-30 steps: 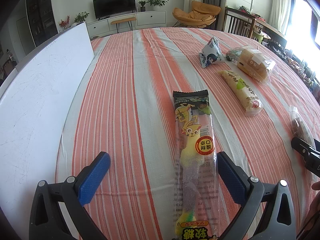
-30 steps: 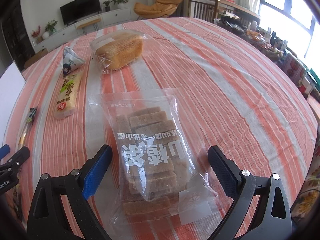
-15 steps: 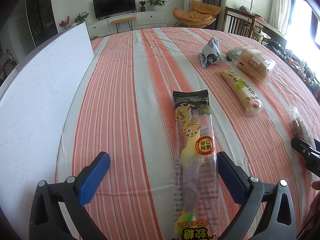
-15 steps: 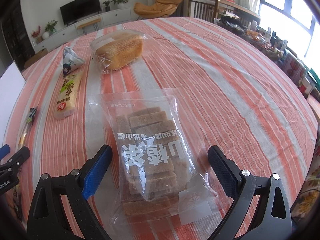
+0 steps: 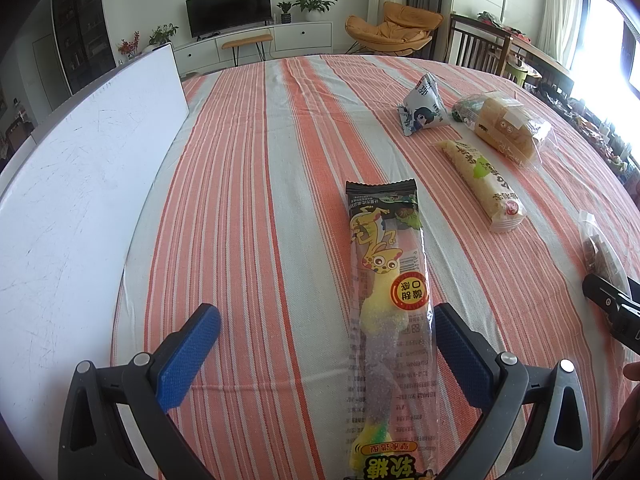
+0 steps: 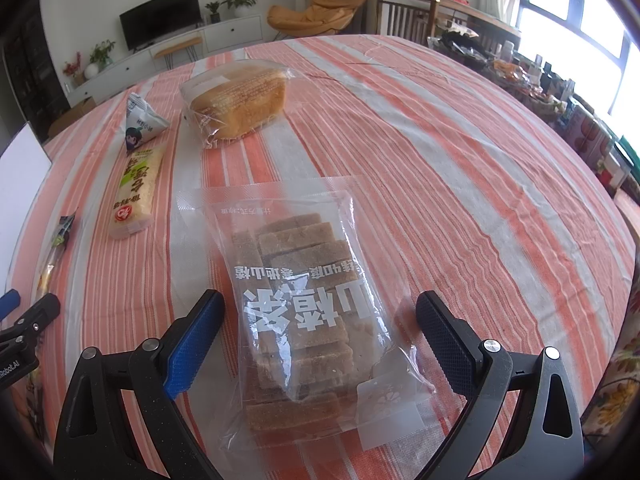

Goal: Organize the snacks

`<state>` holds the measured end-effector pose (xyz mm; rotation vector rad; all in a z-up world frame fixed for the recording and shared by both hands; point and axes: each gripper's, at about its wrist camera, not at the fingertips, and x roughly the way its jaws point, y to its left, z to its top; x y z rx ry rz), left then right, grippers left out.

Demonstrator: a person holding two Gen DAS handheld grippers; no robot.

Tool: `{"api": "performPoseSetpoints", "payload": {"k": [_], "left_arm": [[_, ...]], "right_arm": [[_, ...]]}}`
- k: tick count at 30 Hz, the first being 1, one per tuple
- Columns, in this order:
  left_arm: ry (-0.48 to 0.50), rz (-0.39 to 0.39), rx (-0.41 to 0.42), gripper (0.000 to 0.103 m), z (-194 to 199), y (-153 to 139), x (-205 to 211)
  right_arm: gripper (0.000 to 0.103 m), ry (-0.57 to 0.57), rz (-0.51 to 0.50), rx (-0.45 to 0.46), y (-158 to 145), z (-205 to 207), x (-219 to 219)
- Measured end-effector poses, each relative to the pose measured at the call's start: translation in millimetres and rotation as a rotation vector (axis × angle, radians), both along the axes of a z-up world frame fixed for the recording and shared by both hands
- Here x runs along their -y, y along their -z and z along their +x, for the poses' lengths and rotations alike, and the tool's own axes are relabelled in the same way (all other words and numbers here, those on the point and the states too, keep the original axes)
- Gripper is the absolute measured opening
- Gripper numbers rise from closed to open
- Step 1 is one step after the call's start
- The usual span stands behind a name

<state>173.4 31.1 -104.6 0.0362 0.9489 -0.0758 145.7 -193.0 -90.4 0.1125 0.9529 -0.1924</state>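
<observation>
My left gripper (image 5: 326, 344) is open over a long yellow gummy candy pack (image 5: 386, 292) that lies flat on the striped tablecloth between its jaws. My right gripper (image 6: 318, 330) is open around a clear bag of brown cake bars (image 6: 300, 300), not touching it. Farther off lie a long cream-coloured roll pack (image 5: 482, 178) (image 6: 136, 190), a triangular snack pouch (image 5: 422, 106) (image 6: 140, 126) and a bagged bread loaf (image 5: 506, 128) (image 6: 238, 102).
A white board (image 5: 76, 184) stands along the table's left edge. The right gripper's tip (image 5: 608, 306) shows at the right edge of the left wrist view. Chairs (image 6: 408, 12) and a cluttered side table (image 6: 520, 68) stand beyond the far right edge.
</observation>
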Motion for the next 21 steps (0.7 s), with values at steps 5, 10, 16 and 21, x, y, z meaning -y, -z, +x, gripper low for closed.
{"api": "performPoseSetpoints", "payload": {"k": [5, 10, 16, 21], "left_arm": [[0.000, 0.000, 0.000, 0.103, 0.1, 0.2, -0.1], [0.000, 0.000, 0.000, 0.103, 0.2, 0.3, -0.3], [0.003, -0.003, -0.001, 0.103, -0.8, -0.1, -0.2], [0.079, -0.010, 0.005, 0.074, -14.9, -7.8, 5.0]], "right_arm": [[0.098, 0.000, 0.000, 0.000, 0.0, 0.0, 0.0], [0.098, -0.001, 0.000, 0.000, 0.0, 0.0, 0.1], [0.098, -0.001, 0.001, 0.001, 0.0, -0.1, 0.2], [0.074, 0.027, 0.024, 0.032, -2.7, -5.7, 7.3]]}}
